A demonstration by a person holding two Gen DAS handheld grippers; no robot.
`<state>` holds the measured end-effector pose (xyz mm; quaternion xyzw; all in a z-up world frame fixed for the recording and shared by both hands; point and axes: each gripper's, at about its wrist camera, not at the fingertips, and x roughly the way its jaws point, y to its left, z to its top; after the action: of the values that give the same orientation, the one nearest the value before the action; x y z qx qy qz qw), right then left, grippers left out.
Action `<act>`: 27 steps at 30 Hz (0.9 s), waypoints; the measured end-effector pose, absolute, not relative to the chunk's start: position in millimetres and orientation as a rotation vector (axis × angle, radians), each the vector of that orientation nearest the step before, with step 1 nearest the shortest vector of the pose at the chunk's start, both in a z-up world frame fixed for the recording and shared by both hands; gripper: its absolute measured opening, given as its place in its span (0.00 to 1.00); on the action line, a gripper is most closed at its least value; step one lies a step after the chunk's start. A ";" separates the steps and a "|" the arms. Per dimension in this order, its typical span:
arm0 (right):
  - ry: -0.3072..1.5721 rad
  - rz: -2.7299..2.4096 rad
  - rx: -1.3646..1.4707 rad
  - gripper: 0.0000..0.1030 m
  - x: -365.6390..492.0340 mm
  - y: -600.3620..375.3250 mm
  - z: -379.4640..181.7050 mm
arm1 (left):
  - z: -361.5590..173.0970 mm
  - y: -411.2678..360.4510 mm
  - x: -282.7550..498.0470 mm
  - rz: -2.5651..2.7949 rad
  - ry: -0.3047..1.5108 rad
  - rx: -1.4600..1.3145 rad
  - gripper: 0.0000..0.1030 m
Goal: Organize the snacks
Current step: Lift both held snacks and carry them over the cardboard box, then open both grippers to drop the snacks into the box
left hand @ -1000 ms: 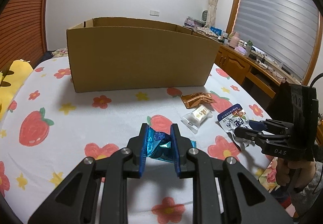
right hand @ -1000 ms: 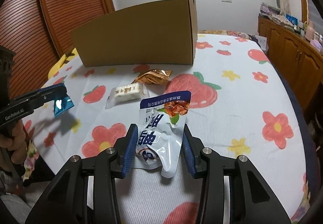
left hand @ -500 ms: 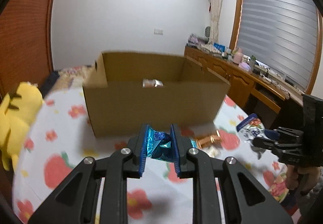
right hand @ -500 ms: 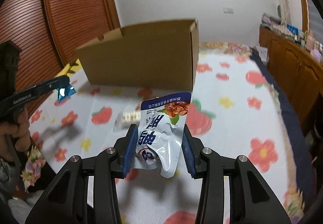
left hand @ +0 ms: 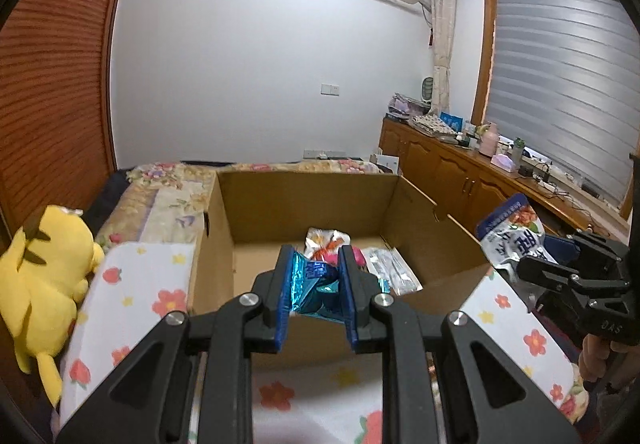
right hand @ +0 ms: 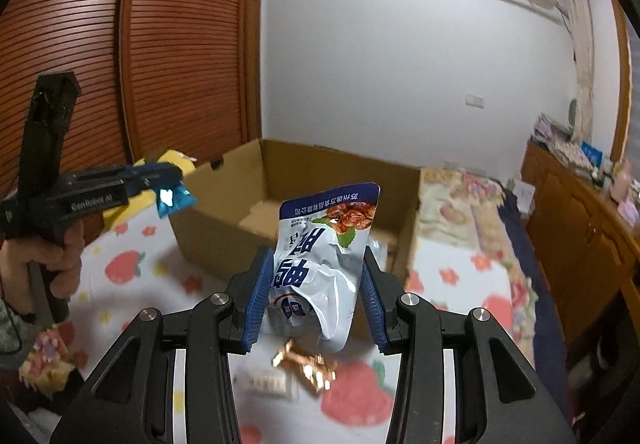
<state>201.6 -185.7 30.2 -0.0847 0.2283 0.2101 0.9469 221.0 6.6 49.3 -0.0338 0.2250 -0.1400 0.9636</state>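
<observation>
My left gripper [left hand: 316,292] is shut on a small shiny blue snack packet [left hand: 310,286], held just above the near wall of an open cardboard box [left hand: 304,200]. From the right wrist view the same left gripper [right hand: 160,180] and blue packet [right hand: 176,200] hang left of the box [right hand: 296,168]. My right gripper [right hand: 316,300] is shut on a white and blue snack pouch [right hand: 324,256], raised in front of the box; in the left wrist view the pouch [left hand: 512,236] shows at the right. Several packets [left hand: 392,268] lie inside the box.
A copper-coloured wrapper [right hand: 308,364] and a pale wrapped snack [right hand: 268,380] lie on the flower-print cloth [right hand: 452,276] below my right gripper. A yellow plush toy [left hand: 44,284] sits left of the box. A wooden sideboard [left hand: 460,176] runs along the right.
Both grippers have risen with their packets and come nearer the box, so its inside and the packets in it now show. The grips are unchanged.
</observation>
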 end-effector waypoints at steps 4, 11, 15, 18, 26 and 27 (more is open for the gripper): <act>0.480 0.429 -0.189 0.41 222.7 -172.0 32.3 | 56.0 1.7 232.7 -0.279 0.458 -0.068 0.19; 0.542 0.393 -0.193 0.41 262.1 -161.9 17.4 | 54.4 -10.7 250.1 -0.266 0.467 -0.040 0.19; 0.583 0.374 -0.182 0.41 281.6 -161.0 8.3 | 47.6 -10.5 261.2 -0.255 0.493 -0.026 0.19; 0.616 0.376 -0.152 0.41 290.6 -165.1 1.6 | 41.7 -9.4 266.9 -0.246 0.518 -0.026 0.19; 0.653 0.397 -0.063 0.38 303.4 -176.6 0.4 | 31.8 -5.4 278.0 -0.224 0.556 -0.027 0.21; 0.652 0.396 -0.061 0.38 303.1 -174.9 -0.2 | 31.5 -6.3 278.0 -0.225 0.558 -0.027 0.21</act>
<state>303.1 -174.9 -0.2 -0.0299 0.3180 0.1933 0.9277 278.0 -6.3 31.5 -0.0135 0.2747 -0.1107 0.9550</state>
